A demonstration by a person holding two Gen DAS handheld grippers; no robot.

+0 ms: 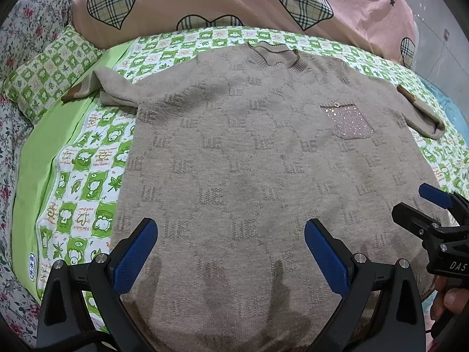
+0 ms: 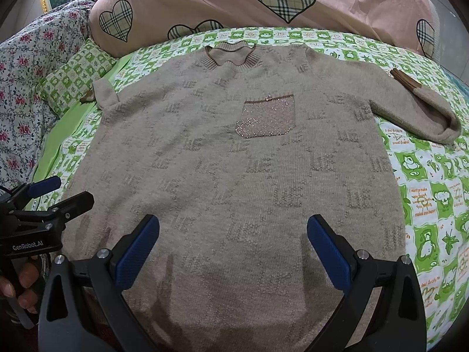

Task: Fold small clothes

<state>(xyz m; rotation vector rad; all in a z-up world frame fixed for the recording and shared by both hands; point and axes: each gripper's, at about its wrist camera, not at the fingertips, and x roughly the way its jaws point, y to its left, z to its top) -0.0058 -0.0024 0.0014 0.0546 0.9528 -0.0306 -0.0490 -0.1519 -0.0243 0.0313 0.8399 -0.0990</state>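
While sweater [image 1: 249,158] lies flat ahead, L gripper [image 1: 231,252] & R gripper [image 2: 233,252] fingers wide, above hem.

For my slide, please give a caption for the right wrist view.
Open right gripper above a beige sweater spread flat on a green checked sheet.

Sweater [image 1: 249,161] matt nubby knit; pocket [image 1: 348,121] sparkly; sheet [image 1: 88,158] smooth cotton

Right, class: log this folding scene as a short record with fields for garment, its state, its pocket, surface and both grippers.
garment: beige knit sweater
state: spread flat, front up, unfolded, sleeves bent back
pocket: sparkly chest pocket
surface: green checked sheet
left gripper: open, above hem, holding nothing
right gripper: open, above hem, holding nothing
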